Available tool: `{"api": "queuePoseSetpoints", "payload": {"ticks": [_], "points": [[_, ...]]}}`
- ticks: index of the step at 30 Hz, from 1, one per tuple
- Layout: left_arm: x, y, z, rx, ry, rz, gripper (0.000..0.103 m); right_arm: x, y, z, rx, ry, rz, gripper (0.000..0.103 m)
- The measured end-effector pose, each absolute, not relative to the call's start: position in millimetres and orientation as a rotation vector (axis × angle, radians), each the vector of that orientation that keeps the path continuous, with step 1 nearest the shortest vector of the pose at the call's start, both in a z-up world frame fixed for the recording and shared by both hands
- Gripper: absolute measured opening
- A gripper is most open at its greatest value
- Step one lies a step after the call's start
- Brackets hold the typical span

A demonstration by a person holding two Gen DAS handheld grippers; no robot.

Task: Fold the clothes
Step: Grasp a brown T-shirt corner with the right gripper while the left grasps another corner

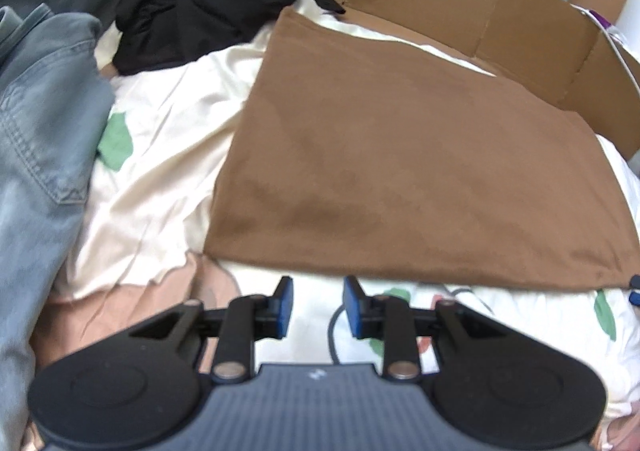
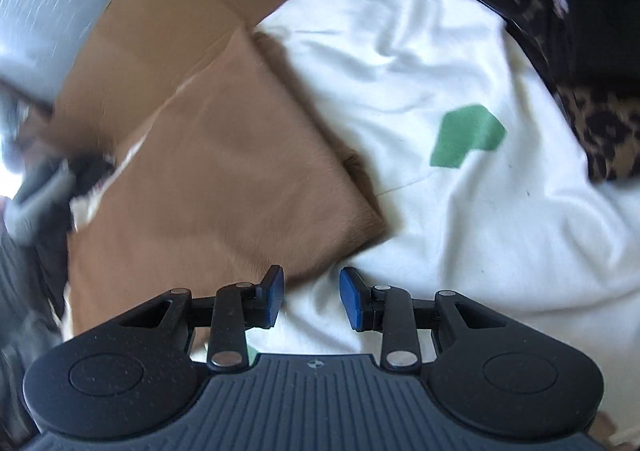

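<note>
A cream bedsheet with green patches [image 1: 168,123] lies beneath both tools. The folded brown rectangular cloth [image 1: 400,155] rests flat on it, just ahead of the left hand-held gripper [image 1: 318,305] and ahead-left of the right hand-held gripper [image 2: 312,297]; both are released, nothing between their blue pads.

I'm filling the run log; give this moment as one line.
task: fold clothes | brown cloth: flat on sheet | left gripper: open, empty | right gripper: open, empty, at cloth's corner
</note>
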State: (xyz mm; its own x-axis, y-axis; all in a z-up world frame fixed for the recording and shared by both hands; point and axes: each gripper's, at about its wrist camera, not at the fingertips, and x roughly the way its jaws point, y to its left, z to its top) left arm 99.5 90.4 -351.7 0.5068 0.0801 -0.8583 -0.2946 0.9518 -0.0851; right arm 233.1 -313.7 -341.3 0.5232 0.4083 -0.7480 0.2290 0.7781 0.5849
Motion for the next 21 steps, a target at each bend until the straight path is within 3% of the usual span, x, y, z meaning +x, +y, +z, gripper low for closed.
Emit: {"api": "queuePoseSetpoints", "payload": {"ticks": [4,9,12,19,20,21], "points": [[94,93,-357,-0.251,1.029,0.252,0.029,233,-328,-356,0.844,1.015,0.094,0.033],[90,100,-358,-0.290,1.041,0.291,0.029,232,-346,-377,1.073,0.981,0.024,0.014],[91,100,-355,-0.277,1.038,0.291,0.029,236,-346,-370,1.061,0.967,0.028,0.005],[94,108,-347,-0.330,1.004,0.305,0.029,236,-352,-349,1.092,0.889,0.050,0.009],[94,109,-347,-0.348,1.003,0.307,0.029,235,-352,-353,1.103,0.895,0.051,0.015],[93,111,-348,-0.369,1.002,0.305,0.029,233,-352,-357,1.121,0.895,0.048,0.027]]}}
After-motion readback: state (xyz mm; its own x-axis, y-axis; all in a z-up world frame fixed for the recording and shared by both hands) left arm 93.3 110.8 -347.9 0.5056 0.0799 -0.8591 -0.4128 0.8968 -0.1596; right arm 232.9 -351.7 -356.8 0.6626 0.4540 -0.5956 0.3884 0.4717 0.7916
